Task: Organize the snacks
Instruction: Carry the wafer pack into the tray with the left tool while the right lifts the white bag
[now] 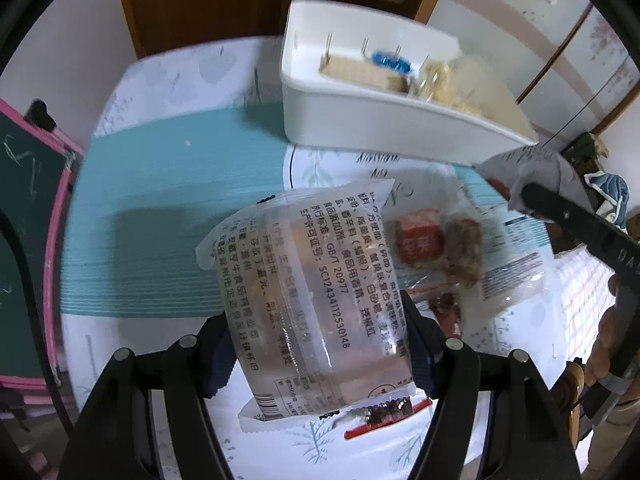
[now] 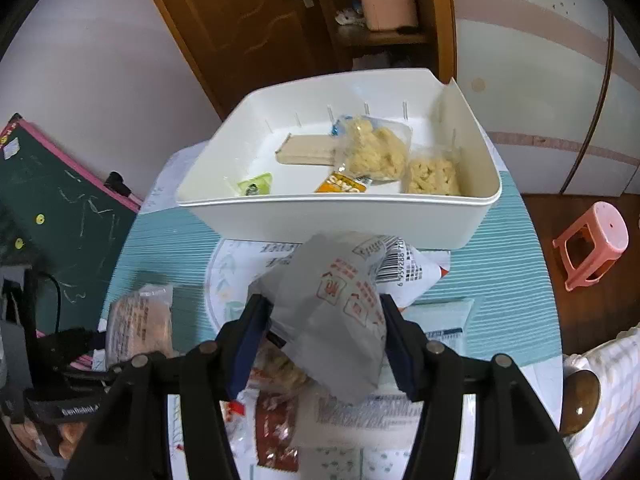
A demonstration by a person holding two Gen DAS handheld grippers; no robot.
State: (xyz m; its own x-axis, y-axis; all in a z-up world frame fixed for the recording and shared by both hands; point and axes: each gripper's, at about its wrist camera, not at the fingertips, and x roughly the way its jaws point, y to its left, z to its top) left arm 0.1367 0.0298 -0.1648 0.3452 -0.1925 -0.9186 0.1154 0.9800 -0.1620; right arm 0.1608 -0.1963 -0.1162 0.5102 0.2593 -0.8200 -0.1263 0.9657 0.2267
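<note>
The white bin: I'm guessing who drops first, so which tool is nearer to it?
Right. The right tool, gripping a grey packet, hangs just before the white bin. The left tool, gripping a clear packet, is farther back.

Clear noodle packet [image 1: 316, 300] and grey packet [image 2: 336, 312] — lifted before white bin [image 2: 340, 216].

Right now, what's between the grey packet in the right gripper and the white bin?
Only bare table: a strip of patterned cloth before the bin, seen in the right wrist view past the packet.
</note>
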